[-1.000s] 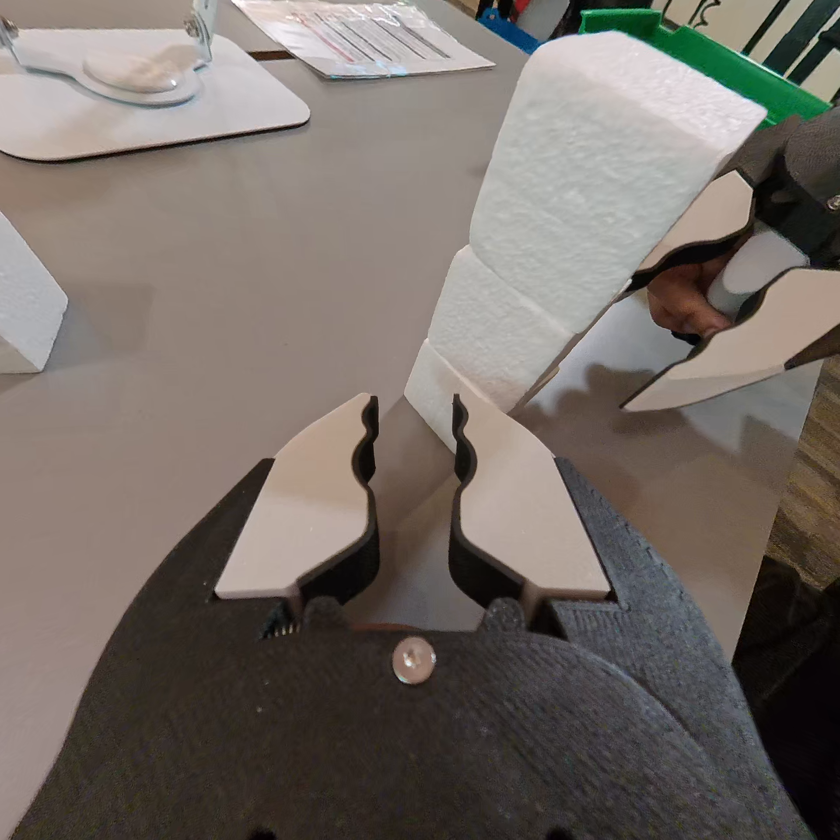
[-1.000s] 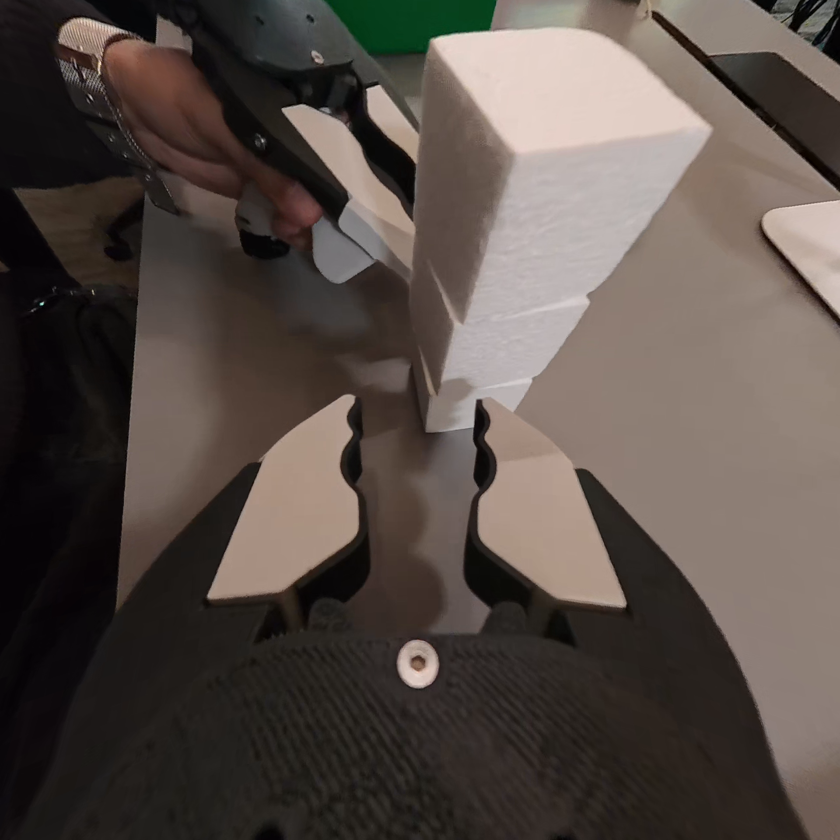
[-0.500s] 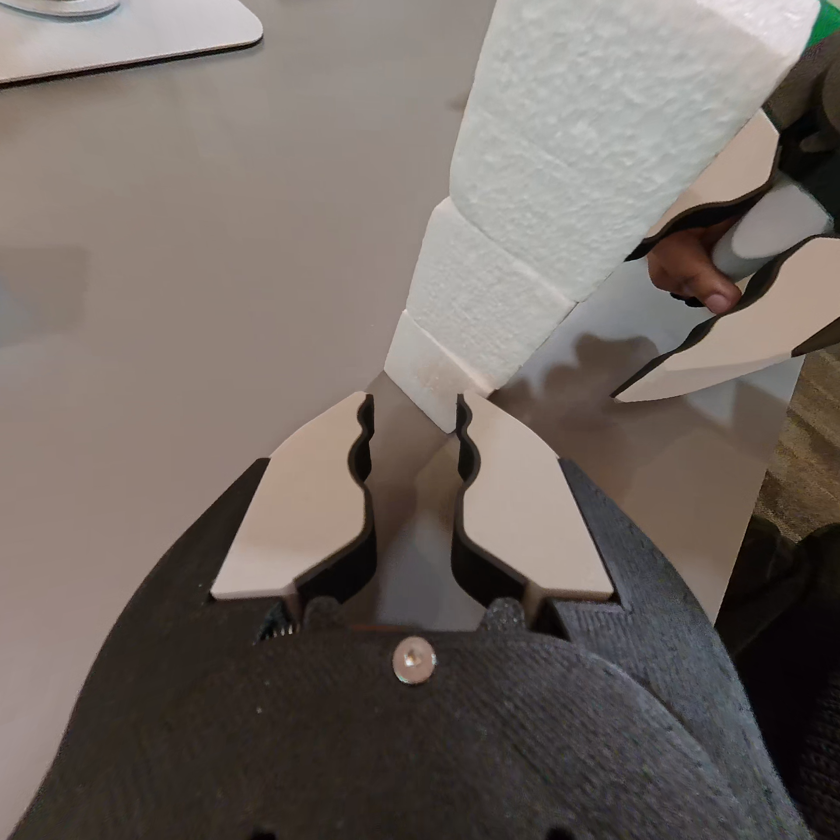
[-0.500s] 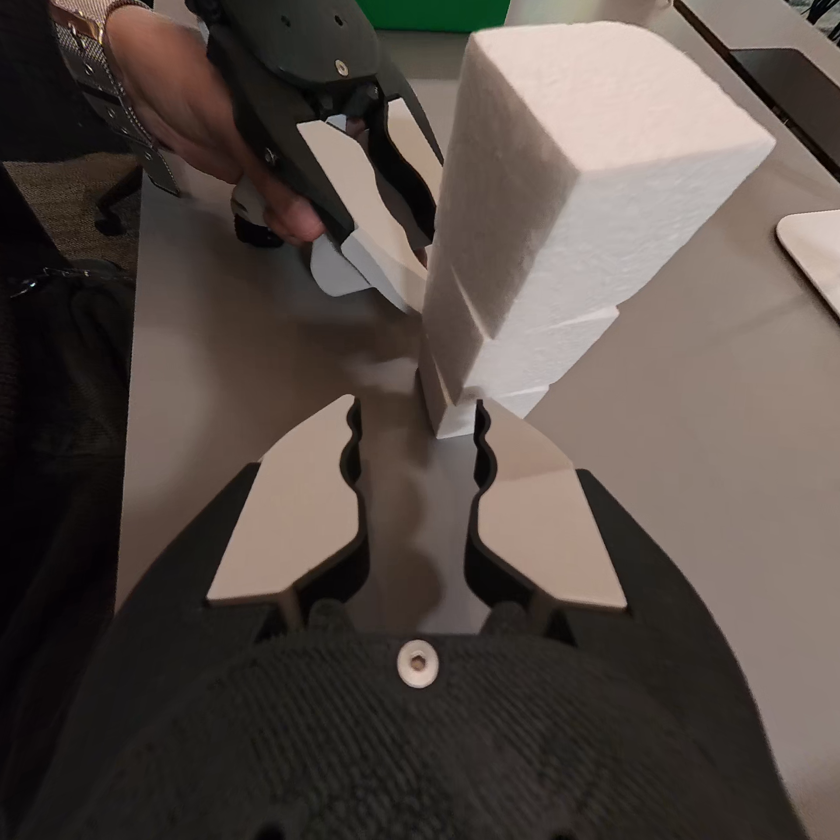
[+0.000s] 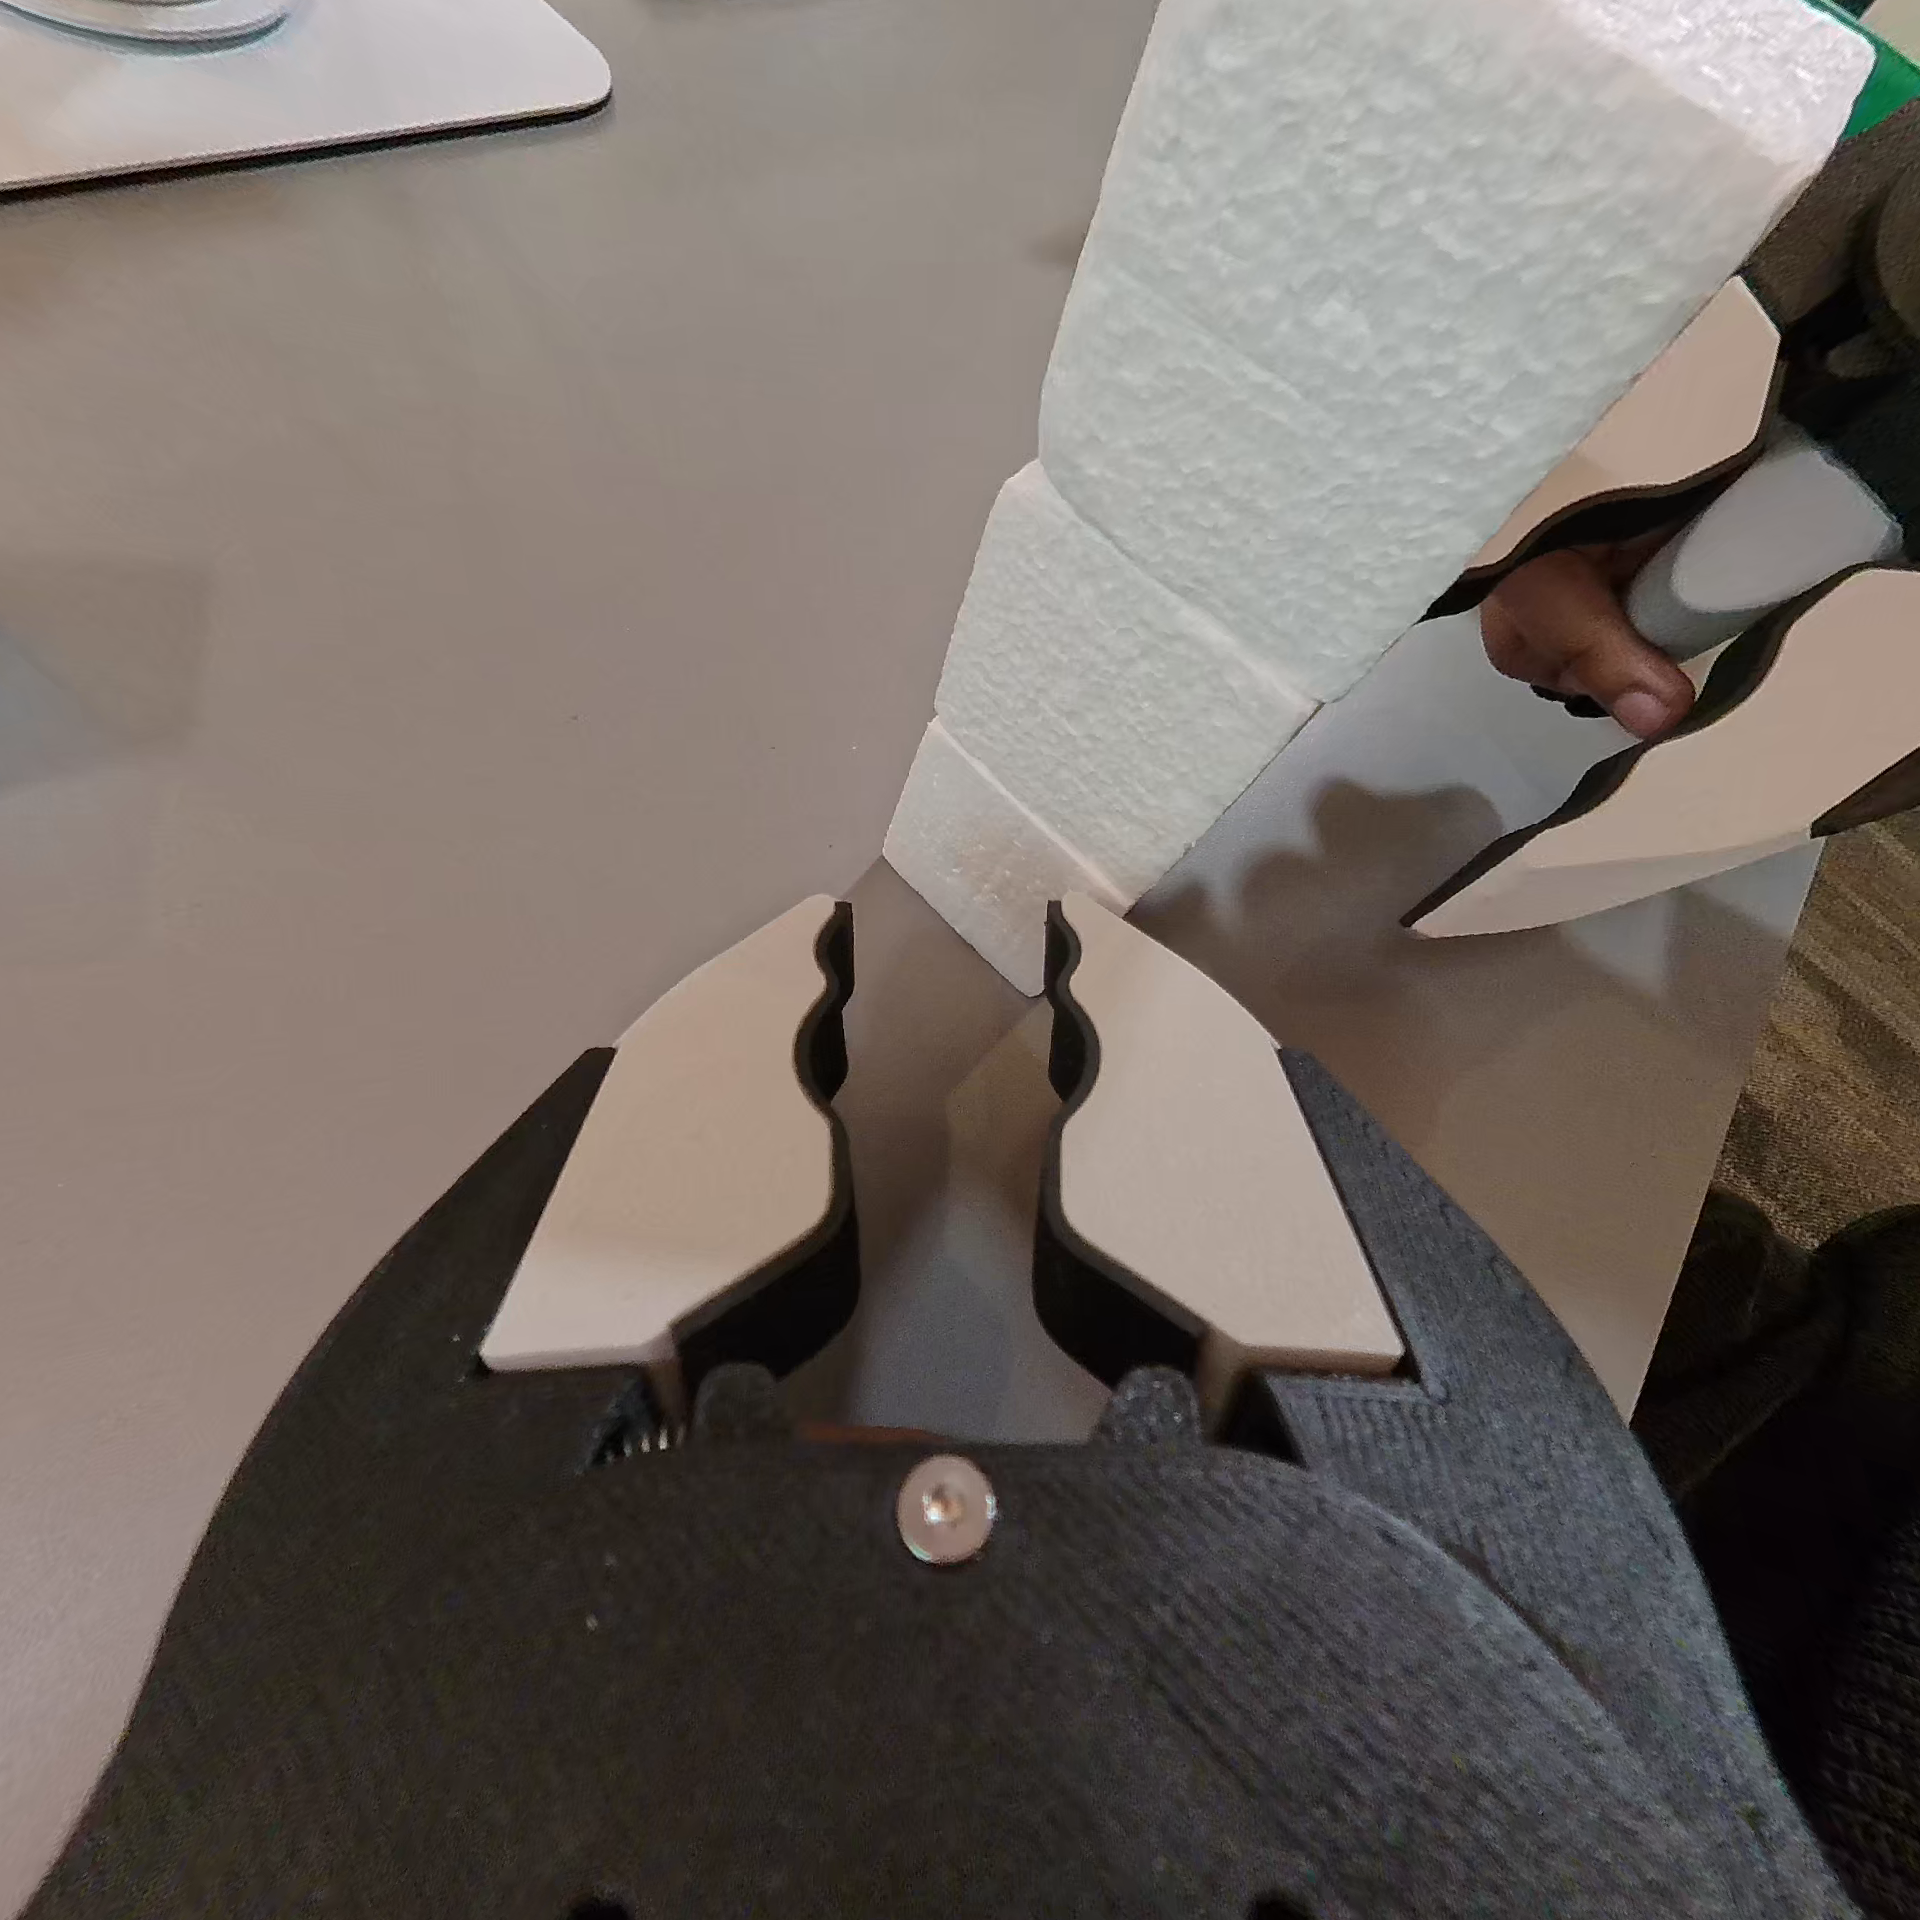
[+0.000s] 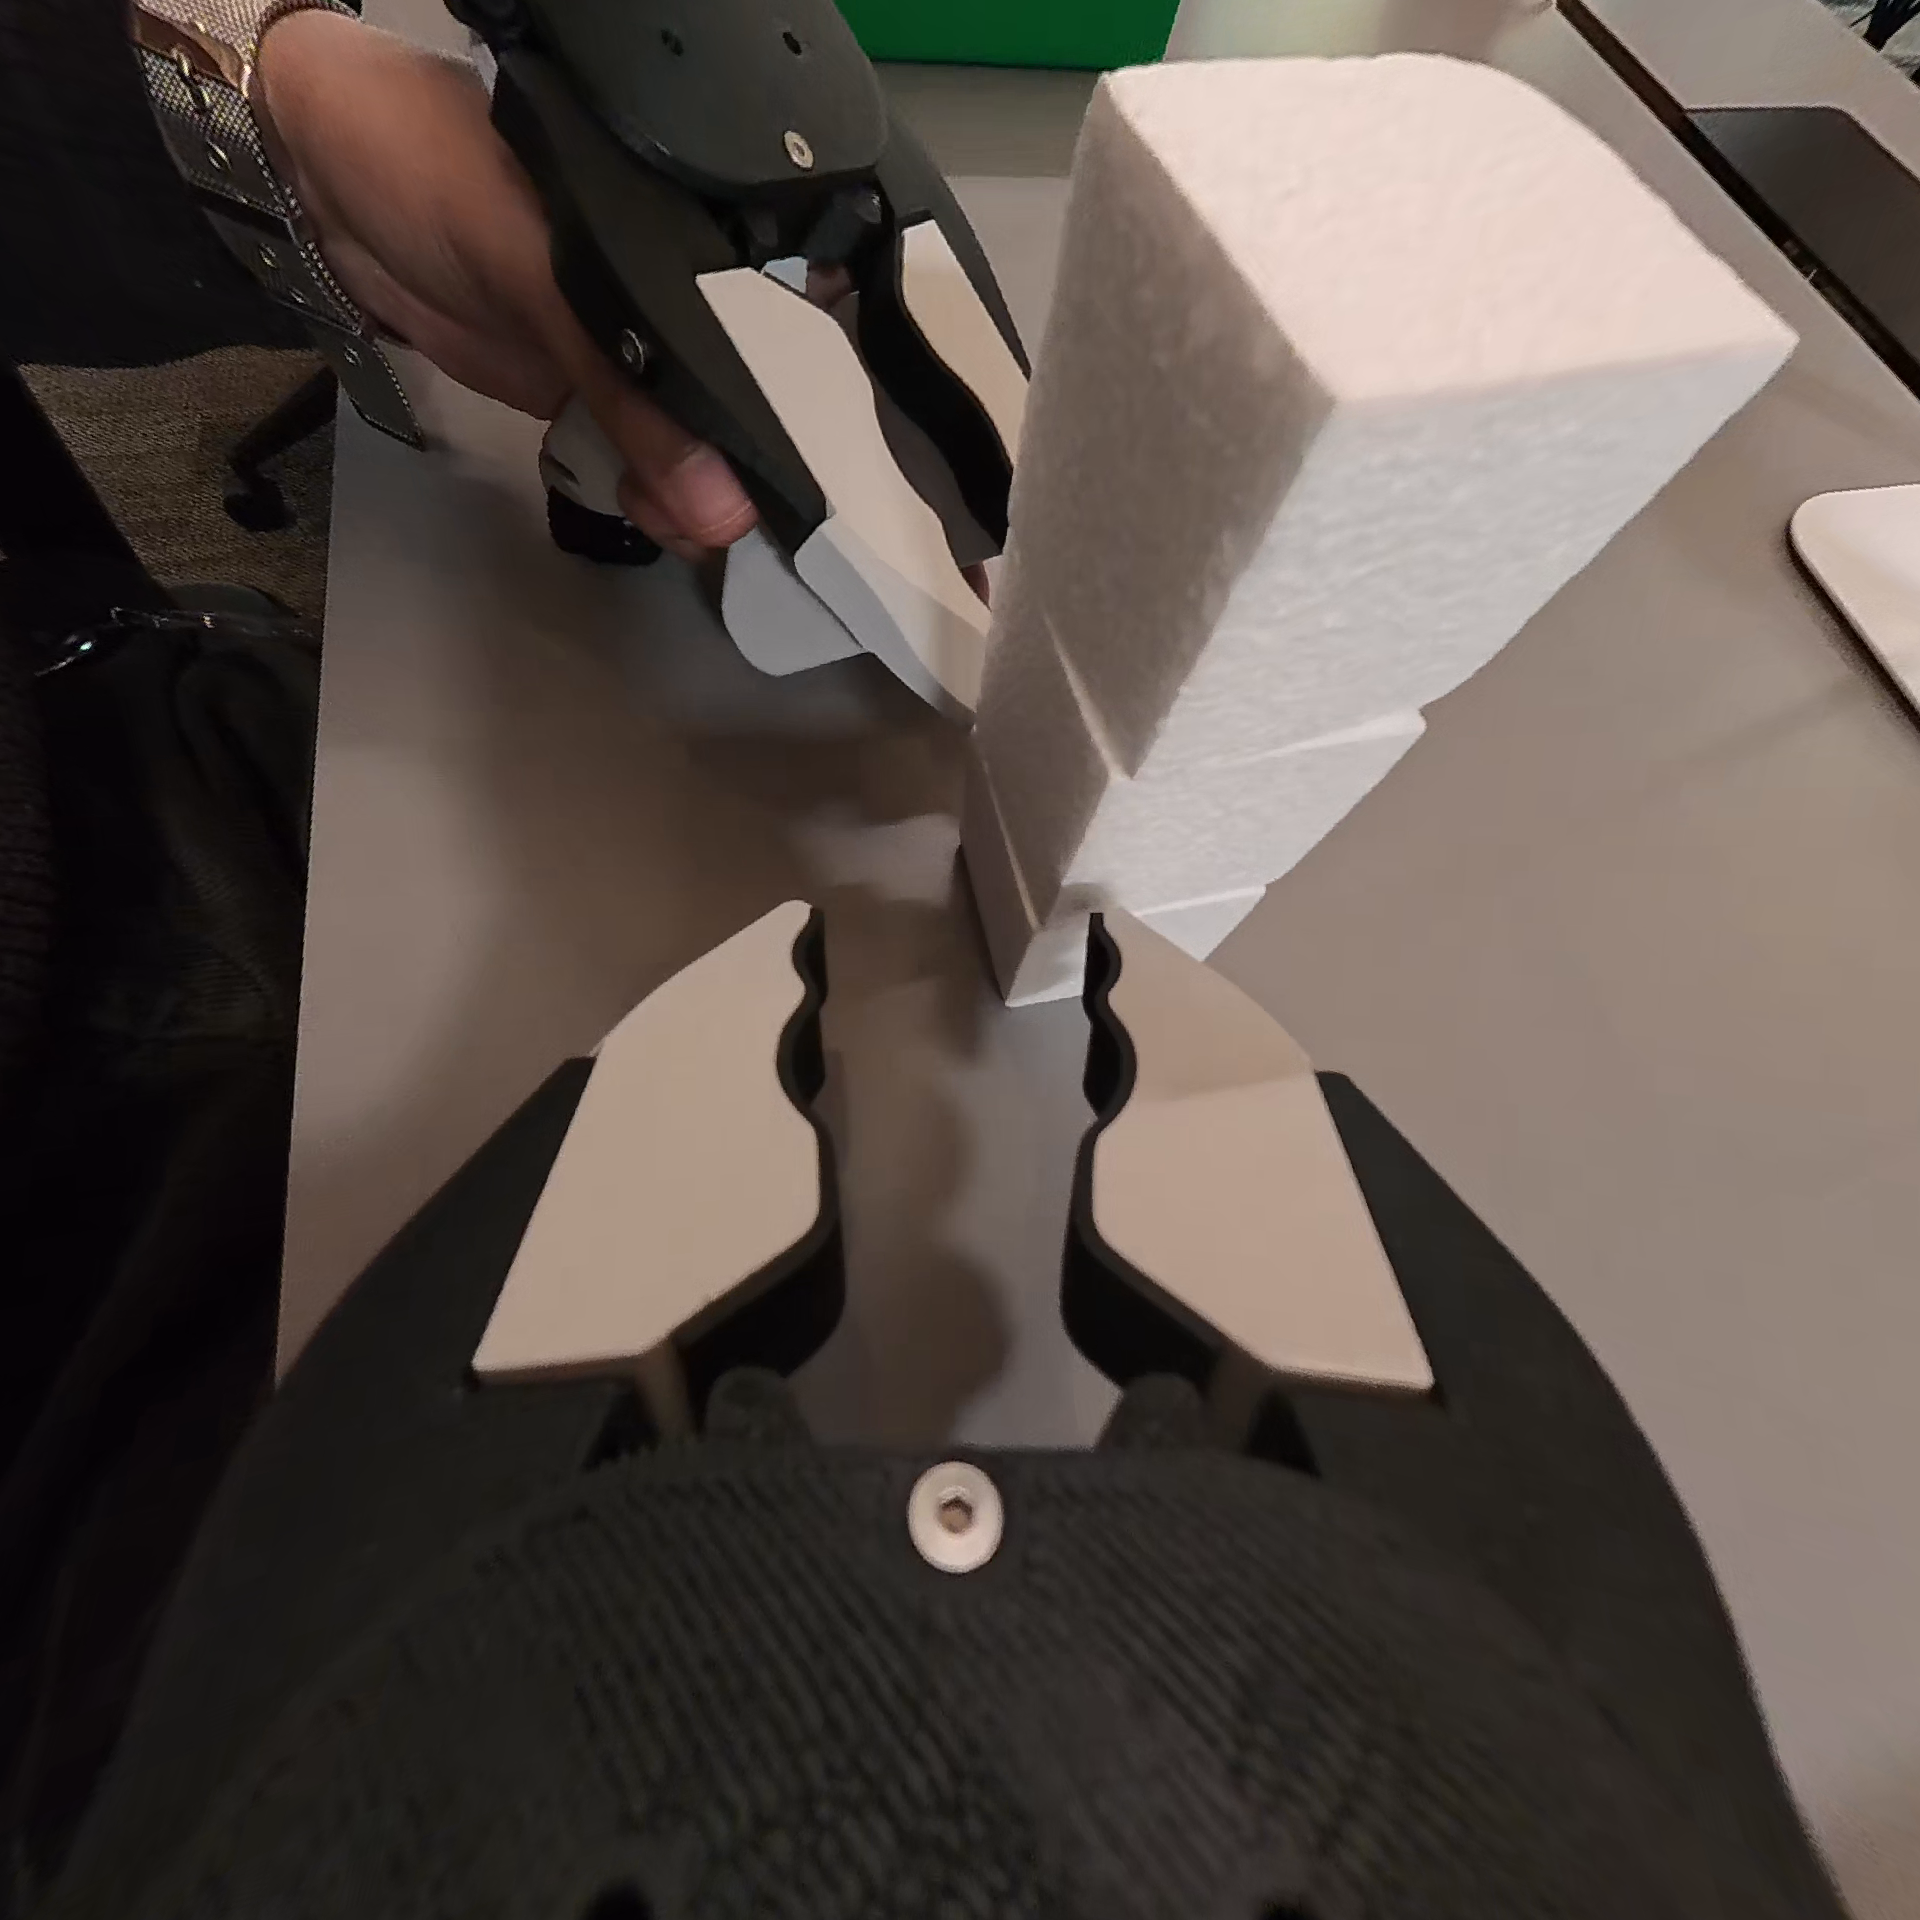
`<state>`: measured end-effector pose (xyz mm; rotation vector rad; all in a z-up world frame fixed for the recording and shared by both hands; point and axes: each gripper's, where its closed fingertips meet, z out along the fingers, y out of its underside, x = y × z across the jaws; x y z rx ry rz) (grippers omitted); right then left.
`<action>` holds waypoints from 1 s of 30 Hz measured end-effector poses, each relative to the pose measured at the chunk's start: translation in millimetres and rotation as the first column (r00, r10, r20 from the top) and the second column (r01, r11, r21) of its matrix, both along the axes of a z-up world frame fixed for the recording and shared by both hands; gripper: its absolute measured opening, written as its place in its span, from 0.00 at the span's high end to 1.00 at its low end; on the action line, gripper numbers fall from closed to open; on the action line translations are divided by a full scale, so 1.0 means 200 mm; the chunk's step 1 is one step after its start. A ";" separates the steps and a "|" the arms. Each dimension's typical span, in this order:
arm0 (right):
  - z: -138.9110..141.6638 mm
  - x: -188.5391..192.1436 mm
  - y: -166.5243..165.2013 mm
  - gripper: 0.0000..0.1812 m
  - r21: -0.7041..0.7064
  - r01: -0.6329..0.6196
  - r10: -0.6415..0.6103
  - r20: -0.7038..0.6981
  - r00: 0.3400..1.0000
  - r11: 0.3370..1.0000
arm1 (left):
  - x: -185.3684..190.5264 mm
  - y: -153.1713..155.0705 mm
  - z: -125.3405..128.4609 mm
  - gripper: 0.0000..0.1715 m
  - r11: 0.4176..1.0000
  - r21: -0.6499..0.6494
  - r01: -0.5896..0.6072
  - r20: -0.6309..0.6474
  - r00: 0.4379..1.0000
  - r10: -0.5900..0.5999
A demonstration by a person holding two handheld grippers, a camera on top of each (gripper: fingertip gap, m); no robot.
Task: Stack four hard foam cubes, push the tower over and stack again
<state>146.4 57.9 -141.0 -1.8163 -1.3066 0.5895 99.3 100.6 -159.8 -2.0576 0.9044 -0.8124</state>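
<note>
In the left wrist view, a white mat (image 5: 301, 94) lies in the upper left of the frame on the grey table (image 5: 416, 520). At centre bottom, your left gripper (image 5: 945, 925) has its fingers apart with nothing between them but bare table; the bottom corner of the foam stack (image 5: 1299, 416) sits just ahead of its right fingertip. That stack, three white foam blocks one on another, rises toward the upper right of the frame. Right of it, your right gripper (image 5: 1475, 769) reaches in, fingers spread, with your right hand (image 5: 1579, 665) on the grey handle.

In the right wrist view, your left hand (image 6: 468, 301) and the left gripper (image 6: 956, 623) come in from the upper left, fingers apart, tips close against the stack's left face; whether they touch it cannot be told. At centre, the foam stack (image 6: 1351, 416) stands on the table (image 6: 1558, 1039). Your right gripper (image 6: 951, 935) at the bottom is spread wide and holding nothing, its right fingertip just beside the lowest block. At the right edge lies the corner of the white mat (image 6: 1870, 592).
</note>
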 end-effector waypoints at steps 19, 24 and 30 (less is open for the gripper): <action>0.06 0.35 0.22 0.74 -0.030 0.279 -0.281 -0.079 0.956 0.960 | -0.24 0.23 0.16 0.79 0.957 0.050 -0.285 0.159 0.949 0.274; 0.19 0.49 0.51 0.70 -0.035 0.535 -0.529 -0.219 0.820 0.844 | -0.39 0.30 0.23 0.79 0.903 0.015 -0.429 0.267 0.872 0.410; 0.12 0.24 0.83 0.68 0.036 0.442 -0.427 -0.196 0.883 0.897 | -0.46 0.33 0.23 0.80 0.883 -0.029 -0.469 0.300 0.839 0.455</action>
